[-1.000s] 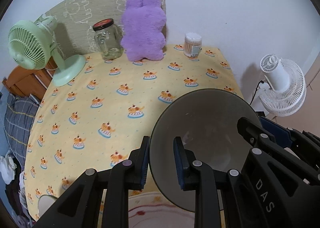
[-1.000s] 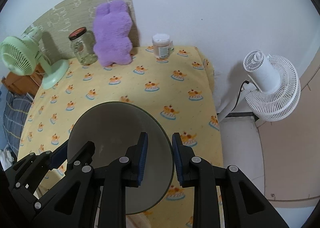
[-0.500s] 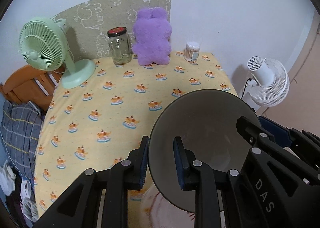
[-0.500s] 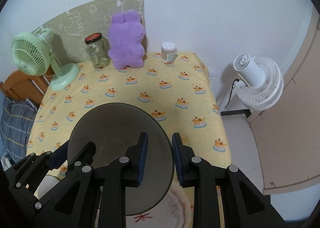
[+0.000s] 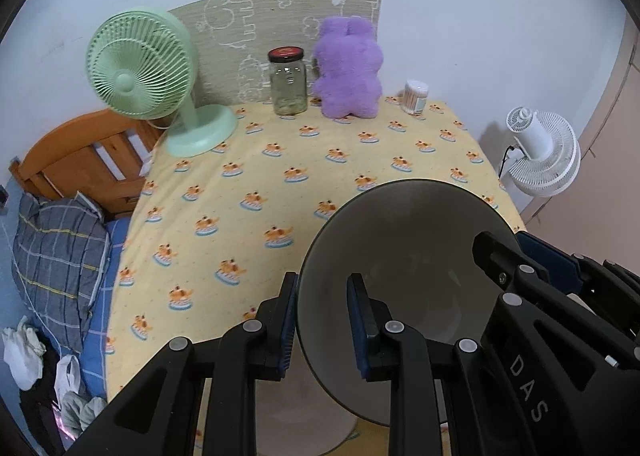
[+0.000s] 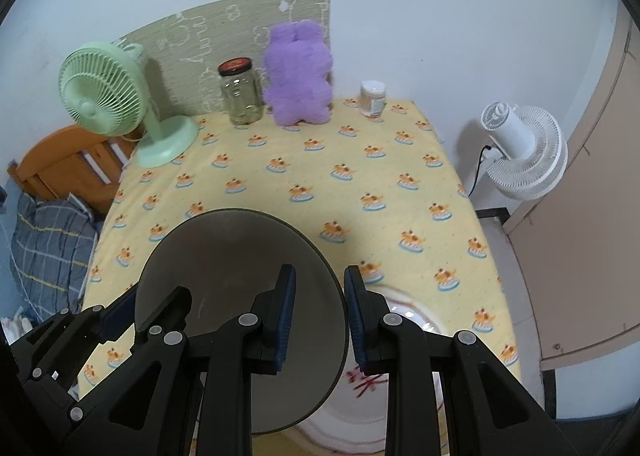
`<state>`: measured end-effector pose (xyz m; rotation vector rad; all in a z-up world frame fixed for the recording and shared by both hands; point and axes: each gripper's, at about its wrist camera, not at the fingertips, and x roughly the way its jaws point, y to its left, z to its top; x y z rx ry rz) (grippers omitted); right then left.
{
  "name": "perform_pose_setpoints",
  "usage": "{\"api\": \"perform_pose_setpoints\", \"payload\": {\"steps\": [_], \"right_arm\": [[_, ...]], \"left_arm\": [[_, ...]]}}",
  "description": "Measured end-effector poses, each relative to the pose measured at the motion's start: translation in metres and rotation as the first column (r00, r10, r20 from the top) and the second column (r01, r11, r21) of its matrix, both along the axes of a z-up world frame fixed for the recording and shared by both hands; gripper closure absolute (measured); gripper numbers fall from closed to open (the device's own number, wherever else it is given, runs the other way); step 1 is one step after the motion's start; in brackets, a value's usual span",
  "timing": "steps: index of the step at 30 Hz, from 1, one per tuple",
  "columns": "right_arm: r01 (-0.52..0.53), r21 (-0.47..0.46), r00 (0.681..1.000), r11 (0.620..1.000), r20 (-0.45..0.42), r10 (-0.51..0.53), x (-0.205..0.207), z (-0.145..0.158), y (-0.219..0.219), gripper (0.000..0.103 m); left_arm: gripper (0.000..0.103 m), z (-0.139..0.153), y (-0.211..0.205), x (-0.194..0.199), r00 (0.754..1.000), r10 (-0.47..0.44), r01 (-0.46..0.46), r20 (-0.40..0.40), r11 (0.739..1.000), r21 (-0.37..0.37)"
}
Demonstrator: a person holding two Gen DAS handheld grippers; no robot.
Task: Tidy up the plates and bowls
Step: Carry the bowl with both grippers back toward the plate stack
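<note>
Both grippers pinch one dark grey bowl point(image 5: 408, 280), held up over the near edge of the yellow tablecloth point(image 5: 320, 160). Left gripper point(image 5: 322, 320) has the bowl's left rim between its blue pads, one pad outside, one inside. Right gripper point(image 6: 320, 316) clamps the opposite rim the same way.

Left wrist view only: bowl's pale inner side, plus the right gripper's body marked DAS crossing its right edge. Right wrist view only: bowl's flat grey outer face point(image 6: 240, 280), the left gripper at its far-left rim, and a white plate point(image 6: 404, 396) with red marking on the cloth right under the bowl; left view shows just a pale blur there.

Far from the bowl, along the wall: green fan point(image 5: 140, 68), glass jar point(image 5: 288, 84), purple plush point(image 5: 348, 72), cotton-swab tub point(image 5: 416, 96). White fan point(image 6: 524, 152) stands off the table, right of the bowl.
</note>
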<state>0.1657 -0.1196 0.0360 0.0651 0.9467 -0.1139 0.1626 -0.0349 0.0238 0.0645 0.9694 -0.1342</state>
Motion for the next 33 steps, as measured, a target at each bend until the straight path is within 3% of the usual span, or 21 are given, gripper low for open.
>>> {"api": "perform_pose_setpoints", "payload": {"steps": [14,33], "right_arm": [[-0.029,0.007,0.998,1.0,-0.061,0.029,-0.02,-0.03,0.062,0.074],[-0.078,-0.022,0.981,0.997,-0.179,0.073,-0.017,-0.071,0.091,0.074]], "left_arm": [[0.082,-0.029,0.059,-0.023,0.998,0.015,-0.014,-0.053,1.0,0.012],[0.082,-0.07,0.085,-0.026,0.986,0.038,-0.039,-0.163,0.999,-0.004]]}}
